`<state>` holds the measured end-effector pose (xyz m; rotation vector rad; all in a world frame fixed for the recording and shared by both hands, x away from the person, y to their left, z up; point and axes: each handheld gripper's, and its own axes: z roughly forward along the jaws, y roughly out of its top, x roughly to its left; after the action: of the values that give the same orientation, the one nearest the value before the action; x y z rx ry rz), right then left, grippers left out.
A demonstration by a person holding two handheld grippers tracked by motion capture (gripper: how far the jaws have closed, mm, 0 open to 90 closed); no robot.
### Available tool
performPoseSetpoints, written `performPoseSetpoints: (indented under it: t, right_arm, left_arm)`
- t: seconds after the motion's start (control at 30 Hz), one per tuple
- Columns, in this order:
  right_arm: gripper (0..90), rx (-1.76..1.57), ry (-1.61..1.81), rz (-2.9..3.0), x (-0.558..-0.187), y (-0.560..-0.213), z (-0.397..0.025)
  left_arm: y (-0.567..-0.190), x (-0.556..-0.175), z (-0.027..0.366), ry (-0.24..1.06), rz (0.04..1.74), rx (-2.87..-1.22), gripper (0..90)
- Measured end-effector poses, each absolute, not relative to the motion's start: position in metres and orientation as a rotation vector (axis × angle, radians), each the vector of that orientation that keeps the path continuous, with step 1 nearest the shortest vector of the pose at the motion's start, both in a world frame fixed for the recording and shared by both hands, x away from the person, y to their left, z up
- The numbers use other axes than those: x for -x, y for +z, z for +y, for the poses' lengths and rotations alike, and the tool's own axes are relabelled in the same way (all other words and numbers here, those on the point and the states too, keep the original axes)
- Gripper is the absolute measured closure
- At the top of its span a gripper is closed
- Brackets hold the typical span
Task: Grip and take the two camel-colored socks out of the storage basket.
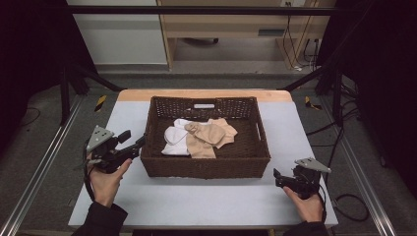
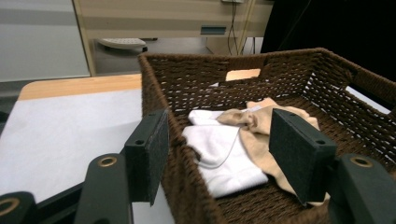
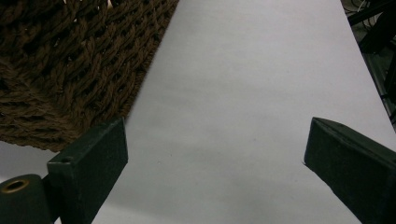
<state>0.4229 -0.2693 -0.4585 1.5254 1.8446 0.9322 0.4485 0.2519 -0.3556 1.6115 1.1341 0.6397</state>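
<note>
A brown woven basket (image 1: 206, 167) stands mid-table and holds white socks (image 1: 175, 138) and beige socks (image 1: 212, 132) in a loose pile. My left gripper (image 1: 135, 140) is open at the basket's left wall. In the left gripper view the open left gripper (image 2: 224, 140) straddles that wall of the basket (image 2: 289, 70), one jaw outside and one over the inside, with a white sock (image 2: 219, 156) and a beige sock (image 2: 259, 121) just ahead. My right gripper (image 1: 277, 178) sits near the basket's front right corner. It is open (image 3: 215, 149) over bare table, with nothing between its jaws.
The table (image 1: 206, 204) has a light grey top with a wooden strip along its far edge. The basket's corner (image 3: 70, 60) lies just left of the right gripper. Metal rails and cables run along the floor beside the table (image 1: 344, 201).
</note>
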Motion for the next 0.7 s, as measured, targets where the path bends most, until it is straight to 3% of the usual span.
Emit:
performPoseSetpoints:
  t: [0.7]
  right_arm:
    - [6.7,-1.525,0.936,1.821,-0.422,-0.457,-0.271]
  left_arm:
    - [-0.344,-0.48,0.207,0.616,1.091,-1.633,37.8]
